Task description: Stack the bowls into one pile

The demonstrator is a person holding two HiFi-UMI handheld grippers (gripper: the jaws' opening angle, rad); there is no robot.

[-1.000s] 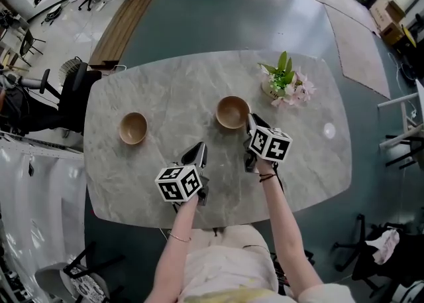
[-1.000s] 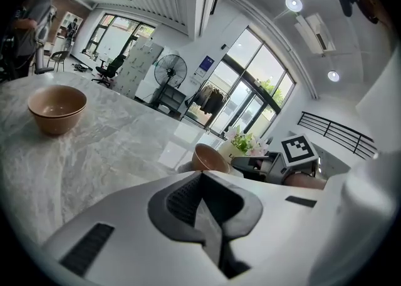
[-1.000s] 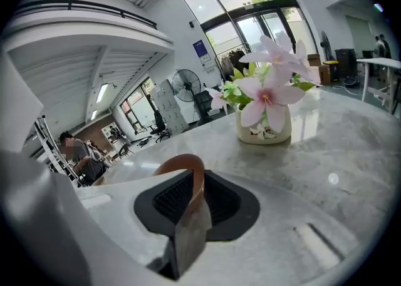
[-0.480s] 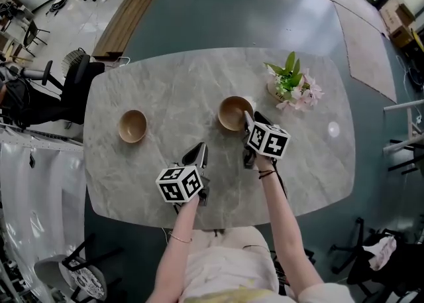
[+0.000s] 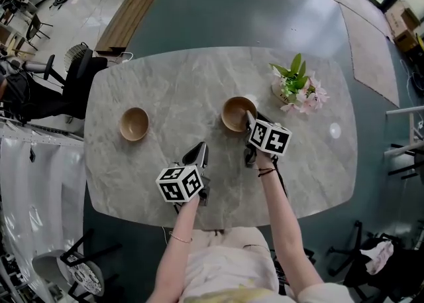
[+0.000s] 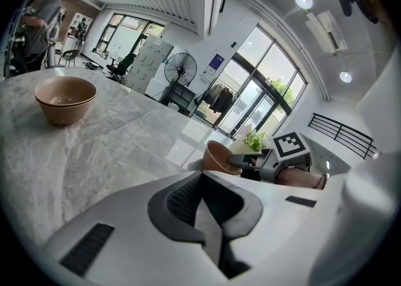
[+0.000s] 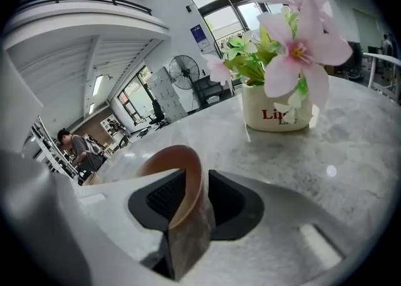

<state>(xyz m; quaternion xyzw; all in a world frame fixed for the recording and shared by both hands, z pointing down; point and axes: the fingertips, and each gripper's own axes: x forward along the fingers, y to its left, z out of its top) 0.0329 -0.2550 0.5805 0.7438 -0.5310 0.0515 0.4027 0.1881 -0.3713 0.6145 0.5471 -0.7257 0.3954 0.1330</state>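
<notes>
Layout, reckoned from the flower pot (image 7: 279,112) on the marble table (image 5: 179,83). Two brown bowls, both upright, not yet stacked.

- Near bowl (image 5: 235,113): just beside the pot, on the person's left of it, apparently resting on the table.
- Far bowl (image 5: 134,123): well apart from the pot, beyond the near bowl, toward the table's left end.

Right gripper (image 5: 249,118): set astride the near bowl's rim on the side toward the person. One pad inside, one outside, bowl wall between. Jaws apart and just been closing on that wall. Pads seen a little off it on both sides in the right gripper view, so no grip yet.
Reason, as judged: bowl too wide to span, so taken by the rim wall instead. Gripper angled down to reach over the lip.

Left gripper (image 5: 197,154): jaws together, nothing between them. Held low over the table, farther from the pot than the near bowl, between the two bowls and nearer the person. Likely parked there, clear of the path from near bowl to far bowl.

Far bowl untouched, probably meant as base of the pile.

Risk, as judged: thin rim pinch apt to let the bowl swing on lifting.
</notes>
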